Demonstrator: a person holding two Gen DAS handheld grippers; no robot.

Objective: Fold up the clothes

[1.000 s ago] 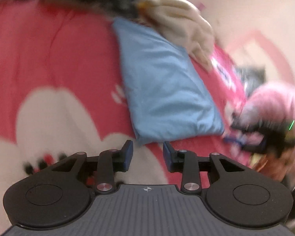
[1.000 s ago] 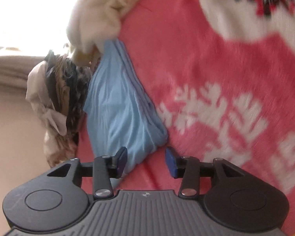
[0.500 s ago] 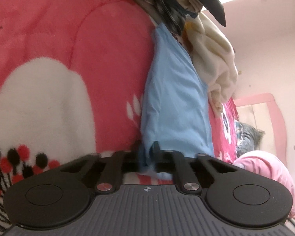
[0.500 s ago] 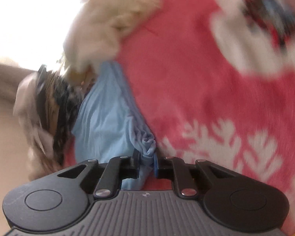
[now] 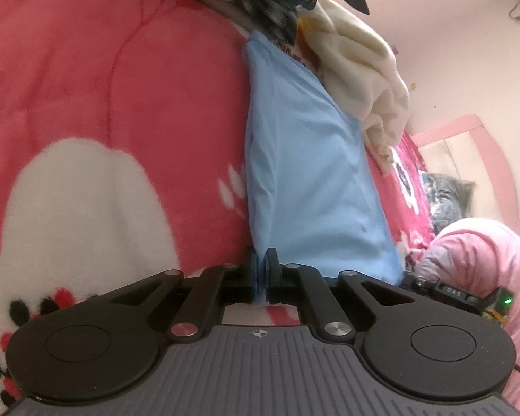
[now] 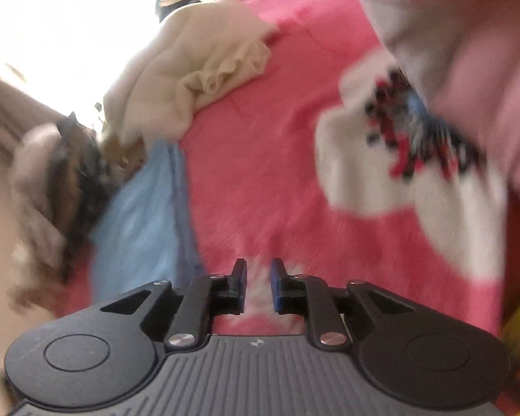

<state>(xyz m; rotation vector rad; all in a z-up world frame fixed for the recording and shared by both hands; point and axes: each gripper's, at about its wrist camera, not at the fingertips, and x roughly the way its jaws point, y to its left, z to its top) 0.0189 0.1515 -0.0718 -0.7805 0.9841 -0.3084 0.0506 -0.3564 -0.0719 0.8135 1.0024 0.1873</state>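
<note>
A red blanket (image 5: pixel 104 79) with big white flower shapes covers the bed under me and fills most of both views. Beyond its far edge the room shows a pale pink wall (image 5: pixel 450 52), and in the right view a bright window (image 6: pixel 52 17) glares at the upper left. A heap of clothes sits along the blanket's far side: a cream garment (image 5: pixel 357 69) bunched on top, dark patterned fabric (image 5: pixel 260 3) beside it.

The blue shirt (image 5: pixel 312 173) lies folded in a long narrow strip on the blanket, its far end tucked under the cream garment, its near end coming right to me. To its left the blanket is bare and wide; to its right only a thin strip of blanket shows, then a pink bundle (image 5: pixel 475 260).

My left claw (image 5: pixel 262 274) is pressed together, pinching the near corner of the blue shirt between its pads. My right claw (image 6: pixel 259 286) is spreading, with nothing between its fingers; it sits over bare blanket, the shirt's edge (image 6: pixel 145 222) just to its left. That view is blurred.
</note>
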